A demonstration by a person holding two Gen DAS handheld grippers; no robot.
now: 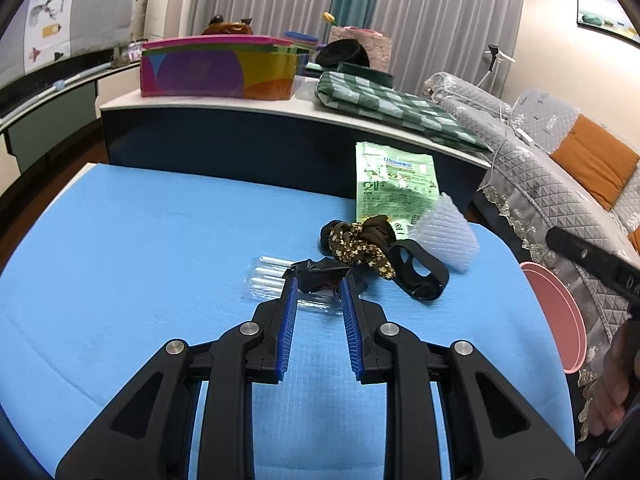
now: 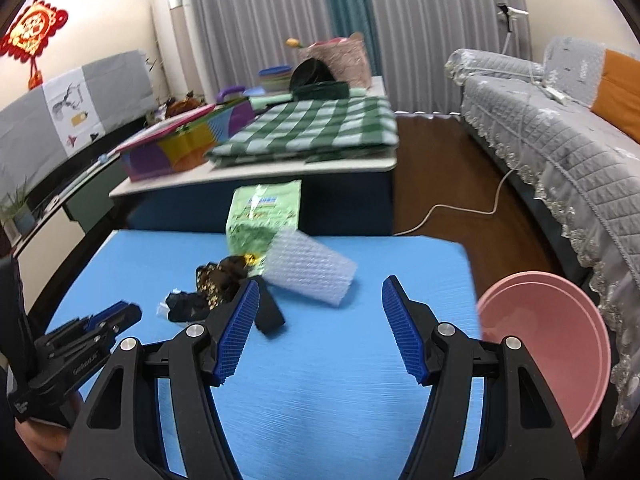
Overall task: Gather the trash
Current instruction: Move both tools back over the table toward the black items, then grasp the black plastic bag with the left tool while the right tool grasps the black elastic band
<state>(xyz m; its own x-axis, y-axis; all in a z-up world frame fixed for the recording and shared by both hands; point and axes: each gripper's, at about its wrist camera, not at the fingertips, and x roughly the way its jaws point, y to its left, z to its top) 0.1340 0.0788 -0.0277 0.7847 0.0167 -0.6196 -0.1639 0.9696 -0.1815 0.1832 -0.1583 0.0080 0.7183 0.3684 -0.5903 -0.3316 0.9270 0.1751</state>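
Trash lies in a cluster on the blue mat (image 1: 160, 240): a green packet (image 1: 394, 184), a white foam net sleeve (image 1: 452, 236), a brown patterned scrunchie (image 1: 360, 244), a black strap (image 1: 420, 272), a crumpled black wrapper (image 1: 320, 276) and a clear packet of white sticks (image 1: 272, 276). My left gripper (image 1: 319, 286) is narrowly open, its tips just short of the black wrapper. My right gripper (image 2: 320, 284) is wide open above the mat (image 2: 320, 380) with nothing gripped. The foam sleeve (image 2: 308, 268) lies just ahead of its tips.
A pink basin (image 2: 552, 340) sits off the mat's right edge, beside a sofa with a grey quilted cover (image 2: 560, 152). Behind the mat, a low table (image 2: 256, 174) carries a colourful box (image 1: 216, 68) and a green checked cloth (image 2: 312, 128). A cable (image 2: 460, 210) crosses the wooden floor.
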